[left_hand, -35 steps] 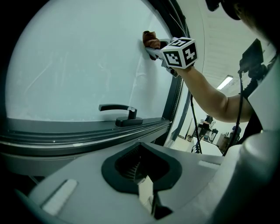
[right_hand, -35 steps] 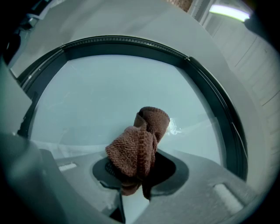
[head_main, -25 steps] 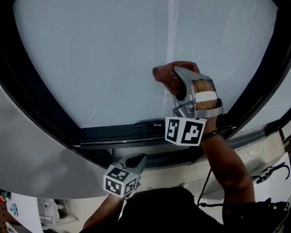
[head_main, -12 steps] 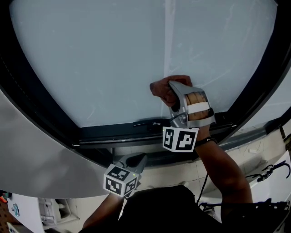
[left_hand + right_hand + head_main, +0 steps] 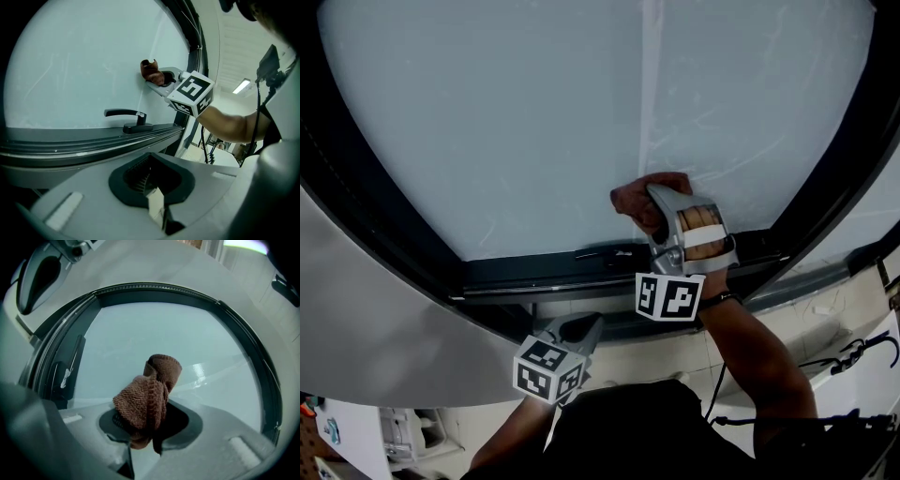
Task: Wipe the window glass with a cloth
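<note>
On glass (image 5: 487,112), right claw (image 5: 143,442) pinching cloth (image 5: 150,390), left gripper view shows handle (image 5: 125,114)

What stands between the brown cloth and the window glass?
Nothing visible. The right gripper holds the cloth, whose tip seems to lie against the window glass. The window handle sits apart on the lower frame, off to the side.

Brown knitted cloth (image 5: 636,199), bunched into a thick wad, pressed against the pale, frosted window glass (image 5: 487,112) at about 5 o'clock on the pane, near its lower edge.
</note>
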`<state>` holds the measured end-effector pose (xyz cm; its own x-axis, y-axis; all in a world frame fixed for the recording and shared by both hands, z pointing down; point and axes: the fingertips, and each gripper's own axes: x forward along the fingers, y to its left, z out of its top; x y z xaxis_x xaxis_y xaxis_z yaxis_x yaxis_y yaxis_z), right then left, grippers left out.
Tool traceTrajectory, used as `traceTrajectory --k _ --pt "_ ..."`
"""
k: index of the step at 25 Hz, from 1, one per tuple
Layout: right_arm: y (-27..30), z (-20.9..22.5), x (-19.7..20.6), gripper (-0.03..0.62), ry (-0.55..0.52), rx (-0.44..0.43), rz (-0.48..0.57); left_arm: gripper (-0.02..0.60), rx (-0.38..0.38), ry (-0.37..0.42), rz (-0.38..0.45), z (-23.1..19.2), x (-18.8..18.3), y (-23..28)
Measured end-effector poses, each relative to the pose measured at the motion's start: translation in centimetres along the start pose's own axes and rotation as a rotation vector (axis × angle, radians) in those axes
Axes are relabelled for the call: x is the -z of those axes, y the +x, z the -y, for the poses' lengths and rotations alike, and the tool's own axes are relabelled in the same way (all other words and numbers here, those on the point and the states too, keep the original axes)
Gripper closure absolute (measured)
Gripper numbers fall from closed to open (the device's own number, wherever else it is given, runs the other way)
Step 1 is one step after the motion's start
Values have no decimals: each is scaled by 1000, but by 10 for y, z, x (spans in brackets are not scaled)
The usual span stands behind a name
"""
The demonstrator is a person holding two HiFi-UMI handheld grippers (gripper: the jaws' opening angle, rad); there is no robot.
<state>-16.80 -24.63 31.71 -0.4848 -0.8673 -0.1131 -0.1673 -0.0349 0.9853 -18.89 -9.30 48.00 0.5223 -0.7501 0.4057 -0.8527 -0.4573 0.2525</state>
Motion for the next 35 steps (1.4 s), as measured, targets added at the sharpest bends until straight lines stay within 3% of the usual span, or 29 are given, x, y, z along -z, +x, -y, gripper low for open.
traceTrajectory --k 11,22,35 --pt "-8 -74 14 493 4 -148 -36 565 -5 -7 -3 -1 3 -1" --pt "-14 -114 23 493 -7 -226 -59 565 5 -6 -2 1 4 -3" --pt "-14 -121 25 500 0 -205 -68 565 13 -14 -5 1 12 -8"
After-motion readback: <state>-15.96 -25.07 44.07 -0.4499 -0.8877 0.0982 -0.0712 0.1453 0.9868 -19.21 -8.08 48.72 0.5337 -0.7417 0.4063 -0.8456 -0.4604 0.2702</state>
